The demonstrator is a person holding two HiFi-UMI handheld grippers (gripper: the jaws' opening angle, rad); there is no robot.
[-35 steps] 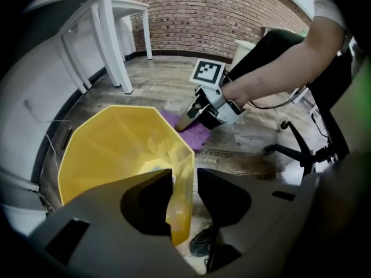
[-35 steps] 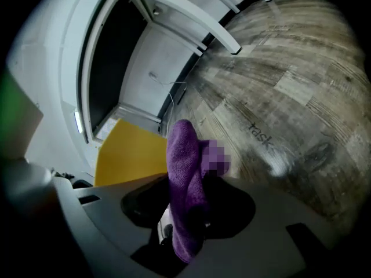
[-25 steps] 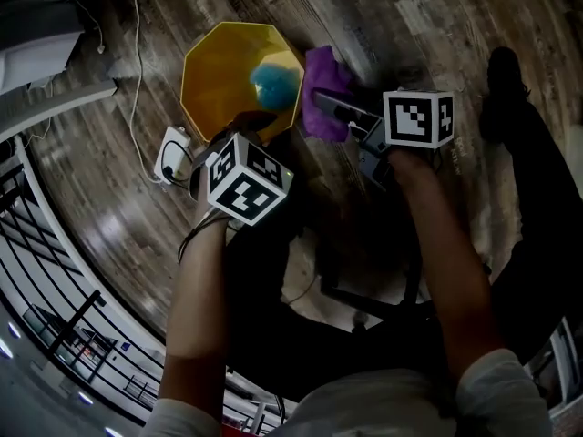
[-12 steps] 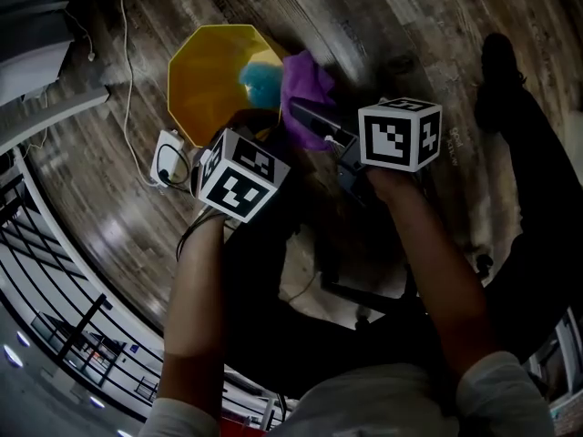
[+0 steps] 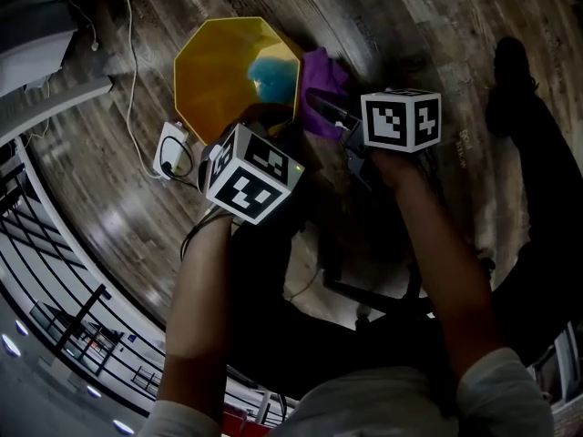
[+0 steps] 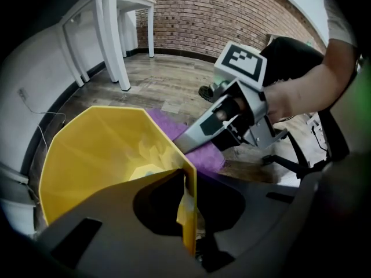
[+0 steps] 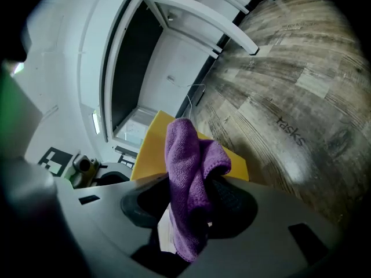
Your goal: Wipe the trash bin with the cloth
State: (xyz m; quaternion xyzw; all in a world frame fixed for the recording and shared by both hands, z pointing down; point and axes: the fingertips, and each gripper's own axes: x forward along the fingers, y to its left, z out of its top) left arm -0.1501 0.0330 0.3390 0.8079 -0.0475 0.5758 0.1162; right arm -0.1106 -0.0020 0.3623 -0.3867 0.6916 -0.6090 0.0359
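Left claw: my left gripper (image 6: 188,213) points steeply down. Its jaws have just been closing and now pinch the near wall of the bin, one jaw inside it and one outside.
Right claw: my right gripper (image 7: 188,213) is clamped on the purple cloth (image 7: 185,178). The cloth stands bunched between the jaws and folds over towards the right one.
Trash bin: the yellow trash bin (image 5: 196,53) has eight sides. It stands open and upright on the wooden floor (image 5: 410,25), just ahead of both of my hands.
Cloth position: in the head view the cloth (image 5: 323,76) sits at the bin's right outer side, level with the rim. From the left gripper view it lies just behind that wall (image 6: 168,120), with the right gripper's finger (image 6: 194,135) laid over it. I cannot tell whether the cloth is actually touching the bin.
Inside the bin: a blue thing (image 5: 271,76) lies against the inner right wall. I cannot make out what it is.
Beside the bin: a small white box (image 5: 173,153) with a dark lead sits on the floor at the bin's near left corner. A thin white cable (image 5: 132,44) runs away along the boards.
Surroundings: a brick wall (image 6: 232,10) and white table legs (image 6: 113,33) stand beyond the bin.
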